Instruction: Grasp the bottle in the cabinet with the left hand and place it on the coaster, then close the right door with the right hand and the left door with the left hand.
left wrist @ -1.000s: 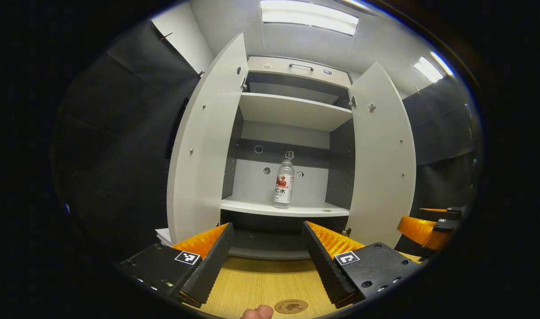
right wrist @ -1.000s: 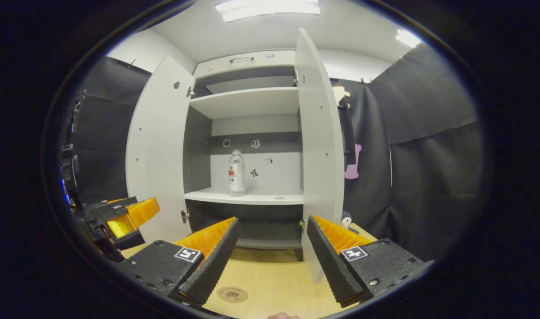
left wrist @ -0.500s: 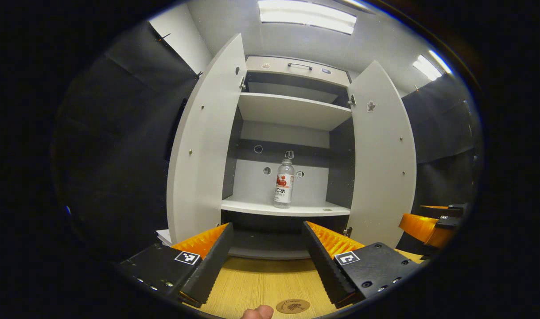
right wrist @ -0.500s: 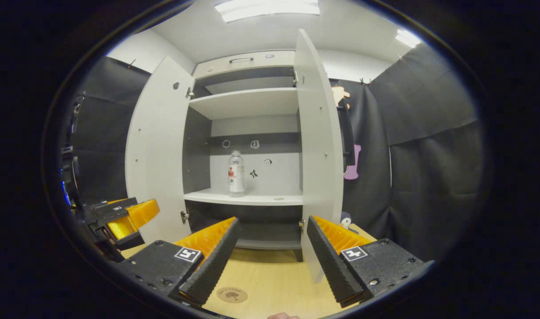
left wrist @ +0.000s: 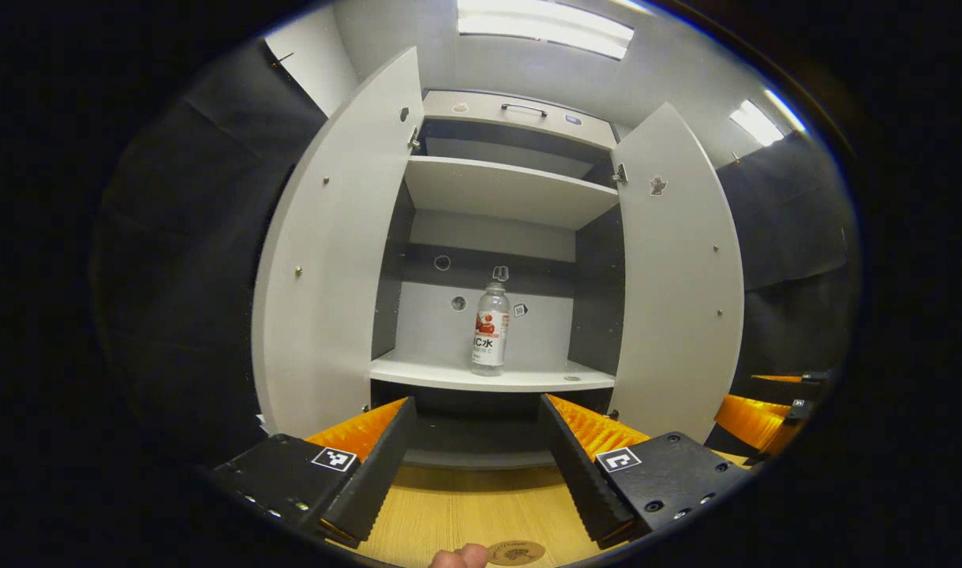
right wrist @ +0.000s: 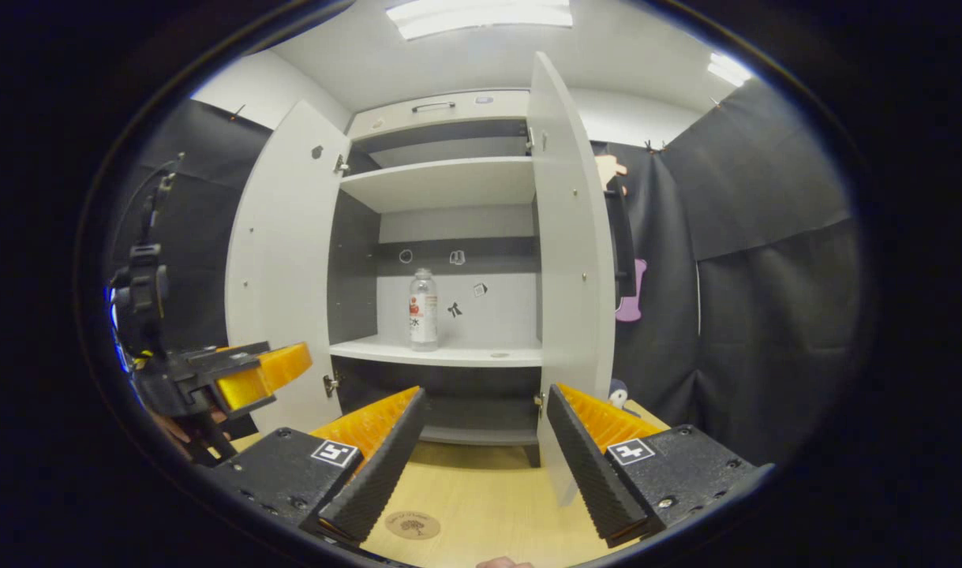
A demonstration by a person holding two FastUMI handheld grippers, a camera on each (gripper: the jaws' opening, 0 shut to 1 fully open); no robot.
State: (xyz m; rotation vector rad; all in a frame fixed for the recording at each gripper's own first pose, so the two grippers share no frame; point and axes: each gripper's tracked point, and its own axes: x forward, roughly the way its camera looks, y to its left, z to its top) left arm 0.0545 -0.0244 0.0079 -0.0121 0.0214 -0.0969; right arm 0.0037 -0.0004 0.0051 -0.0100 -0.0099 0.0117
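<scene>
Bottle (left wrist: 490, 330) stands upright on the cabinet shelf (left wrist: 488, 380), mid-frame, between 2 open doors — easy to reach. Left gripper (left wrist: 475, 465) gapes wide and empty, aimed at it.

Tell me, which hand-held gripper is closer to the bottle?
Left, though only slightly. The left hand-held gripper points straight at the bottle on the cabinet shelf. The right hand-held gripper hangs farther back, off to the bottle's right.
</scene>
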